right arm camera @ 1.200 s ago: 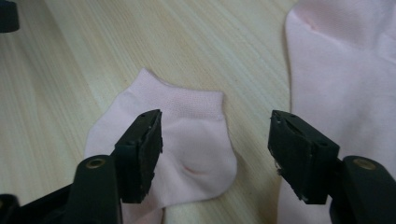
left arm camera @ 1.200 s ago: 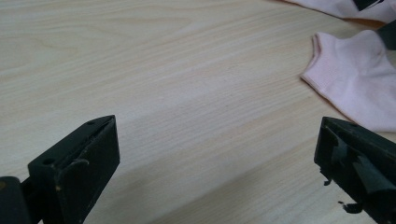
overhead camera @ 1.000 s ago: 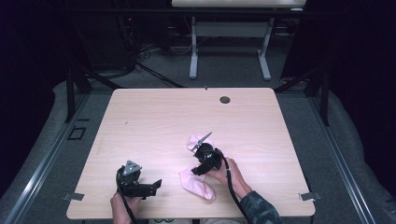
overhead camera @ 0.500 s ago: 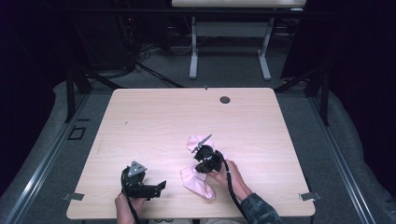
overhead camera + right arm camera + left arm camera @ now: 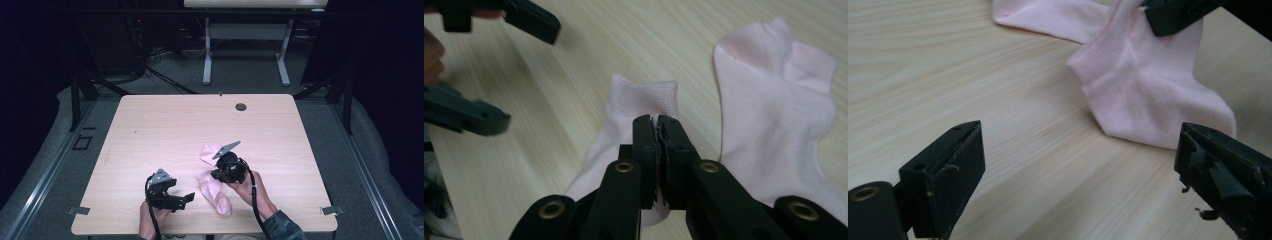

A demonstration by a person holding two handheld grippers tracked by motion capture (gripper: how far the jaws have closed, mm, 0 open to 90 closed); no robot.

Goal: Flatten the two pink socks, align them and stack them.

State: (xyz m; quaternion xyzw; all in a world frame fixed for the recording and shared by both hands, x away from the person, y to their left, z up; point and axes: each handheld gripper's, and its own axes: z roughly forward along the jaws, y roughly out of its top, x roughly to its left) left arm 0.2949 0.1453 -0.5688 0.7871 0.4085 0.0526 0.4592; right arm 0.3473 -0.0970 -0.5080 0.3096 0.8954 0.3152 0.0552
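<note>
Landmark: the light wooden table [image 5: 165,130], with a small dark round grommet [image 5: 241,107] near its far edge.

Near sock: a pale pink ankle sock [image 5: 216,192] of ribbed knit lies at the table's near edge, right of the middle; its cuff end is raised off the wood while the toe end rests flat toward you.

Far sock: a second pale pink ankle sock [image 5: 774,105] lies flat on the table just beyond the first one, touching or nearly touching it; you cannot tell which.

Your right gripper [image 5: 657,125]: its black jaws are pressed together on the cuff area of the near sock, with pink fabric pinched between the pads; the jaws have just closed on it. It sits above the table's near-right part.

Your left gripper [image 5: 186,198]: its jaws stand wide apart with nothing between them, having just narrowed a little. It is low over the table's near edge, left of the near sock, pointing toward it, close but not touching.

Hands: your right hand [image 5: 247,185] and left hand [image 5: 150,220] come in over the near edge.
</note>
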